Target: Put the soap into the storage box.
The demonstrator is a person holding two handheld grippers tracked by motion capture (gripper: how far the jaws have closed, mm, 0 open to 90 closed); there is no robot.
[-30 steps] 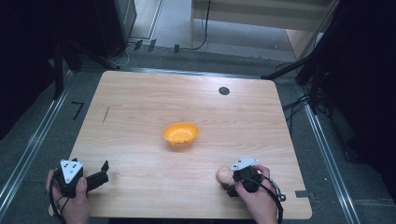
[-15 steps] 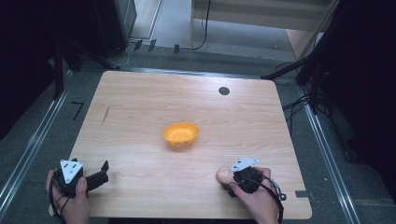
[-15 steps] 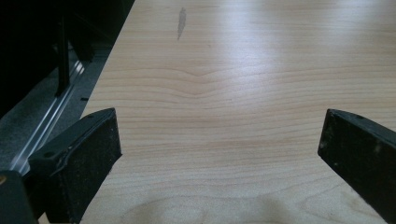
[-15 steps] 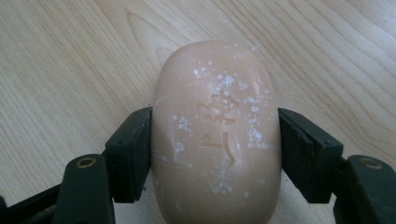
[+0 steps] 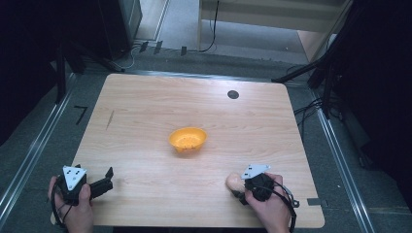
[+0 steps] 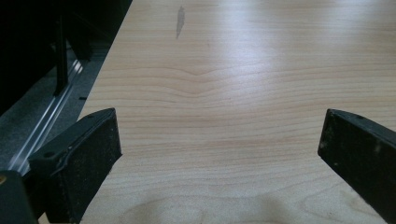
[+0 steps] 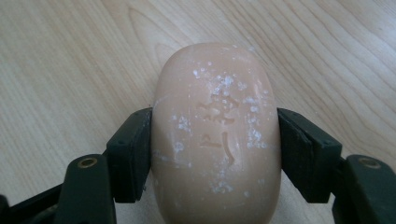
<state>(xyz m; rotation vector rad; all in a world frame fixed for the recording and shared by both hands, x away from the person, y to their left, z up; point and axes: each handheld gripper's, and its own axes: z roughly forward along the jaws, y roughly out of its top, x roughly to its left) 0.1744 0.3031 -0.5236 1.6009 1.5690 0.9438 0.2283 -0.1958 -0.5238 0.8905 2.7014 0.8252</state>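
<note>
Near the right front corner of the table (image 5: 145, 107), the right tool (image 7: 215, 149) is clamped on a smooth soap (image 7: 215, 135) that may slip out if squeezed harder, while the left tool (image 6: 219, 149) rests wide apart, far from the orange bowl (image 5: 187, 139).

- From the high view we are seeing the wooden table (image 5: 145, 121) evenly lit from above, while the surroundings are falling into deep black at both sides.
- The orange bowl (image 5: 187, 139) is casting only a faint, short shadow.
- In the left gripper view a pale glare is washing across the far tabletop, and the near black jaws are looking soft.
- In the right gripper view the soap (image 7: 215, 135) is showing sharp, its stamped marks and white flecks reading clearly; the wood grain is staying crisp too.
</note>
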